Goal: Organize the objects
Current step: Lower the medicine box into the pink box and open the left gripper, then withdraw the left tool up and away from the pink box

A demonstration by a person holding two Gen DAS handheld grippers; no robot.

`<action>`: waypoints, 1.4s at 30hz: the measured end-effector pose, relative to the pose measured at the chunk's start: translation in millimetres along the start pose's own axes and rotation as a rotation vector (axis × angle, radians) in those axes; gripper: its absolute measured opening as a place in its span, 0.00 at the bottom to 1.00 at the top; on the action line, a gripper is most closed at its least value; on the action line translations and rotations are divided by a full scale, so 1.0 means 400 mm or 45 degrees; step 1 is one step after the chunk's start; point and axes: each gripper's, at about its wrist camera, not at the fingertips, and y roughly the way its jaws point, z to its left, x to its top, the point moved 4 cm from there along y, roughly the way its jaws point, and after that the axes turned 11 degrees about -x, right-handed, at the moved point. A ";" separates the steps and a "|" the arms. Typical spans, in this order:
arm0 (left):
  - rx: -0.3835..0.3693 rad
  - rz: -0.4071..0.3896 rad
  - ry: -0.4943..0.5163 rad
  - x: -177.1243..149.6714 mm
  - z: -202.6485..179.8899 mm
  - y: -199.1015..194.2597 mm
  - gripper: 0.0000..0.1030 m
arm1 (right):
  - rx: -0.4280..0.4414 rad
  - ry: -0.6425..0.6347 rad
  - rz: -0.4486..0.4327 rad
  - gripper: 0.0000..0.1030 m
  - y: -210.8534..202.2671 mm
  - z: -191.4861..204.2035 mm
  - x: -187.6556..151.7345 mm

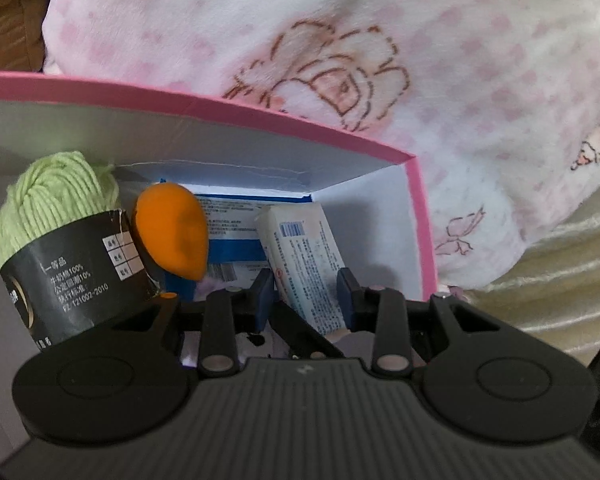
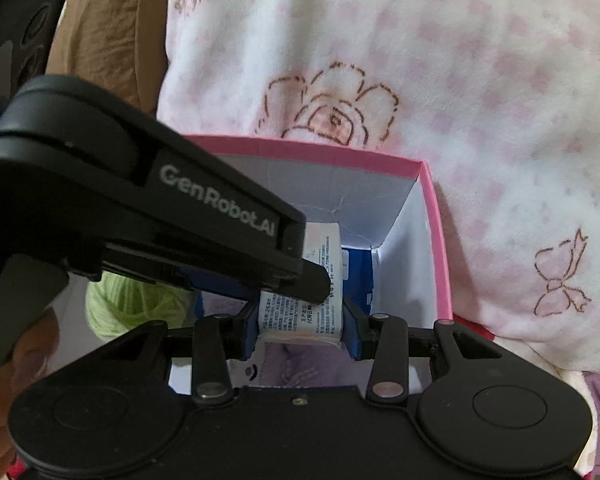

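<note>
- The white packet (image 2: pixel 300 314), a small wrapped block covered in fine print, sits between the right gripper (image 2: pixel 300 330) blue pads, which press on its two sides; it hangs over the near right part of the pink-rimmed box (image 2: pixel 434 240).
- In the left wrist view the same packet (image 1: pixel 300 256) lies between the left gripper (image 1: pixel 306 300) pads, drawn nearly as tight as they go; whether they press on it I cannot tell.
- It looks light and fairly firm, with a thin, smooth wrapper that could slip or crumple, so the flat long sides are the best hold.
- Left of it inside the box are an orange teardrop sponge (image 1: pixel 172 234) and a green yarn ball (image 1: pixel 56 248), both soft.
</note>
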 end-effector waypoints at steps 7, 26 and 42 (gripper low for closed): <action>0.035 0.001 -0.054 -0.006 0.018 0.008 0.31 | 0.062 0.025 0.045 0.45 0.020 -0.005 -0.007; 0.140 -0.056 0.041 -0.079 -0.048 -0.136 0.38 | 0.177 0.012 -0.128 0.55 -0.130 -0.043 -0.063; 0.204 -0.112 0.253 -0.230 -0.238 -0.423 0.54 | 0.309 -0.040 -0.244 0.64 -0.411 -0.055 -0.096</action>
